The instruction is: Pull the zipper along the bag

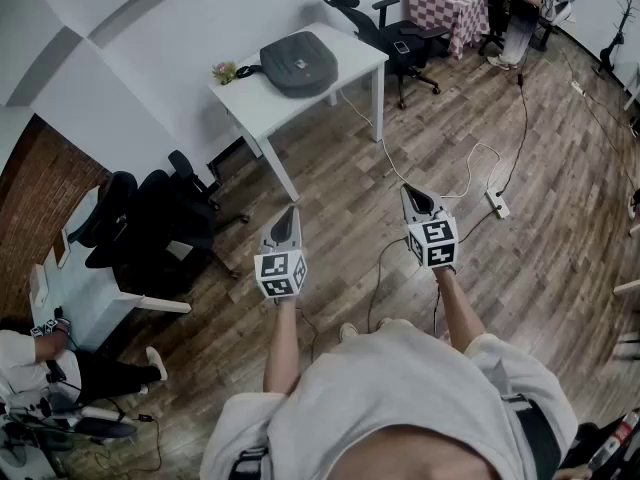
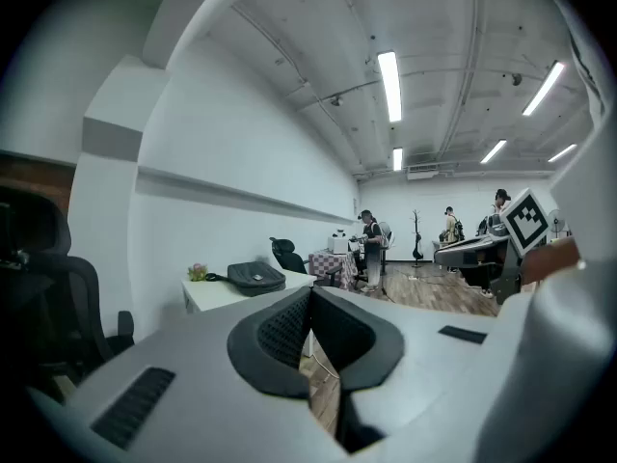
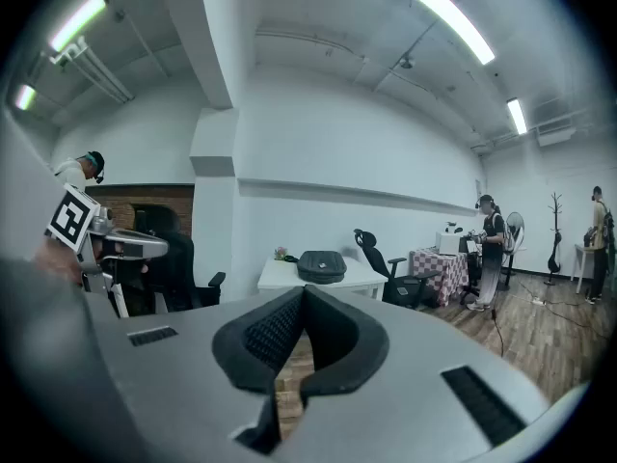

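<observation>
A broad stretch of bare wood floor (image 1: 330, 168) lies open between the person and the white table (image 1: 250, 93), crossed only by a loose cable (image 1: 480, 163) that runs to a power strip (image 1: 497, 204) on the right. Black office chairs (image 1: 150, 218) crowd the left side, and another chair (image 1: 375, 18) stands past the table's far end. Both forearms reach forward side by side, well apart, with the grippers nearly level and tipped slightly down toward the table. The left gripper (image 1: 291, 211) has its jaws pressed together with nothing between them, and so does the right gripper (image 1: 410, 190). The grey bag (image 1: 298, 63) lies flat on the tabletop beside a small bunch of flowers (image 1: 224, 71), well apart from both grippers, with the open floor between. Its zipper is too small to make out.
</observation>
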### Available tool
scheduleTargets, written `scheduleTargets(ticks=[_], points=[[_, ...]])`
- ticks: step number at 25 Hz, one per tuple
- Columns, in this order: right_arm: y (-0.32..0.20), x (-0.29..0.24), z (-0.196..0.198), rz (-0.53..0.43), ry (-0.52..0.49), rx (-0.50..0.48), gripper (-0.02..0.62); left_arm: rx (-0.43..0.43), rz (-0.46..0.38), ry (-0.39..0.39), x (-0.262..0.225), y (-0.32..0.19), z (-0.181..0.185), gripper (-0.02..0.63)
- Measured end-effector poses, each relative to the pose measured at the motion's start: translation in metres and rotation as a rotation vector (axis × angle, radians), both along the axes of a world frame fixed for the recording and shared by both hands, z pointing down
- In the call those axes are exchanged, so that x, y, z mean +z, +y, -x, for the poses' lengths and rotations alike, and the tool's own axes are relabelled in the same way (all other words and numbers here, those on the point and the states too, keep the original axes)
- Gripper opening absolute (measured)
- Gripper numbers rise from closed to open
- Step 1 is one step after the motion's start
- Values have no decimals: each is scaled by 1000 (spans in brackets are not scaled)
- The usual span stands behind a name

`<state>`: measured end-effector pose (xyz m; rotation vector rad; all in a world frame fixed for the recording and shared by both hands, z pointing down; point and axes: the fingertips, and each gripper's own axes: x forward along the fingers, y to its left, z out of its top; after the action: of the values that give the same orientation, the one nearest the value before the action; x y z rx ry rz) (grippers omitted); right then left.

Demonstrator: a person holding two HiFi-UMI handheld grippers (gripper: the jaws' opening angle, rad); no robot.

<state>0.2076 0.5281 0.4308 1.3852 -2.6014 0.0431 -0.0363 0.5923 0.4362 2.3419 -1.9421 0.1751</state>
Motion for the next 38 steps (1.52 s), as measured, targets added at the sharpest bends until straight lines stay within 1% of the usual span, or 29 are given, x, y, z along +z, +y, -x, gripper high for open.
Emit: scheduleTargets(ticks=[7, 12, 20, 25, 33, 38], points=[[-4, 7, -8, 5, 6, -10, 12, -2, 5, 1, 4, -5, -13, 26], [-12, 6, -19, -7, -20, -7, 12, -2, 13, 2, 7, -11, -25, 26], [-33, 9, -38, -19, -2, -26, 14, -10, 21, -6, 13, -32, -49, 26], [-56, 15, -55, -3, -6, -29, 14, -16, 31, -7, 19, -48, -67, 26], [-99, 27, -41, 6, 2, -48, 14, -25, 46, 0, 34, -91, -57, 26], [-145, 30, -26, 4, 12, -51, 14, -14, 44, 12, 41, -142, -44, 26]])
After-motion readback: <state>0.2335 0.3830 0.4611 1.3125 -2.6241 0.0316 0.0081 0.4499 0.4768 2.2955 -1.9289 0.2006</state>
